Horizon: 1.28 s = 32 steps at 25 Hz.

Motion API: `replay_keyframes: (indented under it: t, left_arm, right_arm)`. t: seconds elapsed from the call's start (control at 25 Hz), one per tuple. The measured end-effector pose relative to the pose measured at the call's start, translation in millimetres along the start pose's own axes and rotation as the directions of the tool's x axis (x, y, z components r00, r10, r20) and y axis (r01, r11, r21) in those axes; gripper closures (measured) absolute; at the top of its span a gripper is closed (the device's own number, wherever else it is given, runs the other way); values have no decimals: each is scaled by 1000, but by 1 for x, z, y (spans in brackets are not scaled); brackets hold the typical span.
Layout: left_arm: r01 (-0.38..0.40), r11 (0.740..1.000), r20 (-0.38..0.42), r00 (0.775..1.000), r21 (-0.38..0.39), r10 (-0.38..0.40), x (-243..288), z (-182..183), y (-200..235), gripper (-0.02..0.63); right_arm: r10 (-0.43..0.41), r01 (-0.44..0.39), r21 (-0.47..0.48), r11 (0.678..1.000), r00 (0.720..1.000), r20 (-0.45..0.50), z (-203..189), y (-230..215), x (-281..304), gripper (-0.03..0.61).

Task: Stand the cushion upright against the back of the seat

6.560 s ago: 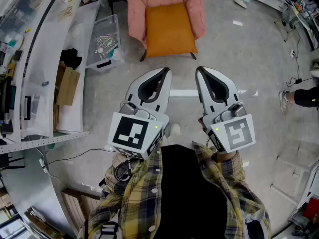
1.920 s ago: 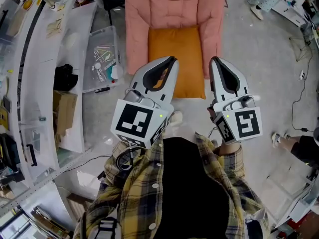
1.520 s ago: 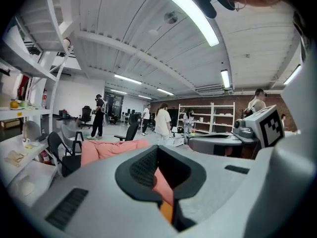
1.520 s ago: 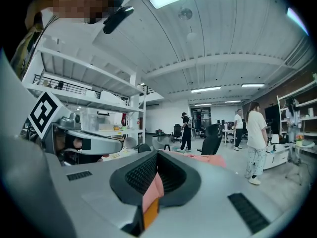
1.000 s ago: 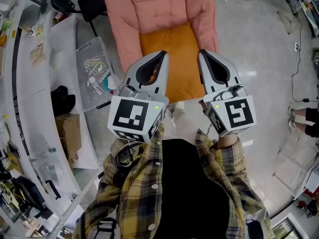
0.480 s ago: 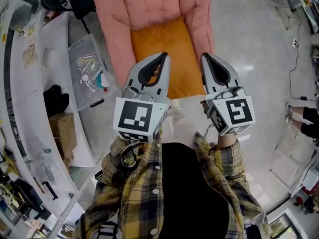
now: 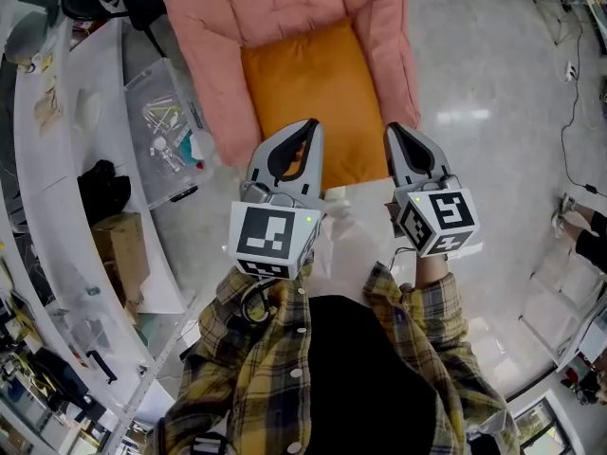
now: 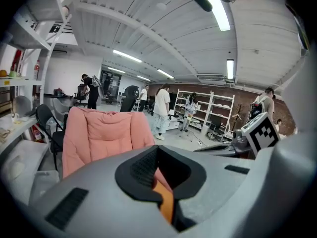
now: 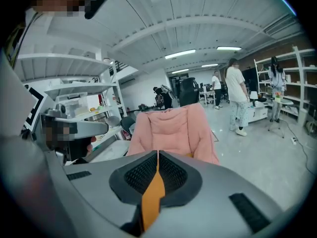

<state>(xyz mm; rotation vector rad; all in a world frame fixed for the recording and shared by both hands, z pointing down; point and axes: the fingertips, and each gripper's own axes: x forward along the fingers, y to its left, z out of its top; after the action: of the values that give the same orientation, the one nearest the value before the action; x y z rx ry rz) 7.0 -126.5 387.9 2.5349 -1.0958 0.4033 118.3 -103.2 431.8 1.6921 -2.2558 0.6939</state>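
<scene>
An orange cushion (image 7: 308, 83) lies flat on the seat of a pink padded chair (image 7: 285, 8). Both grippers hover side by side over the cushion's near edge and point at the chair. In the head view my left gripper (image 7: 311, 124) has its tips together over the near left part of the cushion. My right gripper (image 7: 391, 129) is shut above the near right corner. Neither holds anything. In the left gripper view the cushion (image 8: 166, 202) shows as an orange strip behind the closed jaws (image 8: 157, 147), with the chair (image 8: 104, 133) beyond. The right gripper view shows the same past its gripper (image 9: 158, 152).
A clear plastic bin (image 7: 166, 126) of small items stands on the floor left of the chair. A white curved bench (image 7: 57, 159), a cardboard box (image 7: 119, 245) and a black bundle (image 7: 100, 183) lie further left. Several people (image 9: 237, 95) and shelving (image 8: 213, 113) stand behind the chair.
The chair and cushion have come closer as the person stepped up. Both grippers have sunk toward the cushion's near edge. Their jaws have stayed shut.
</scene>
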Motion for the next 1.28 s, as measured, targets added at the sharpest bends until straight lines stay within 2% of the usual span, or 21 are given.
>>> replay_keyframes:
  t: [0.32,0.44,0.64,0.88,1.04,1.28]
  left_arm:
    - [-13,998,-64,998,-56,10,32,-52,13,609]
    - [-6,997,-98,995,-81,-2,44,-76,8,609]
    - [8,994,-150,988,-113,-24,64,-114,-1,609]
    - [31,992,-198,979,-123,-55,77,-153,-11,611]
    - [43,991,-231,970,-128,-72,87,-180,-18,609]
    - [74,989,-286,952,-126,-108,106,-213,-35,609]
  right_arm:
    - [0,22,134,991,986,-164,-93,-27,28,551]
    - [16,31,197,980,972,-234,-135,-33,33,495]
    - [36,61,315,947,955,-295,-191,-41,40,461]
    - [33,129,471,873,946,-321,-250,-49,45,420]
    - [15,198,539,819,931,-366,-294,-58,42,383]
    - [-7,309,631,712,901,-433,-352,-75,34,348]
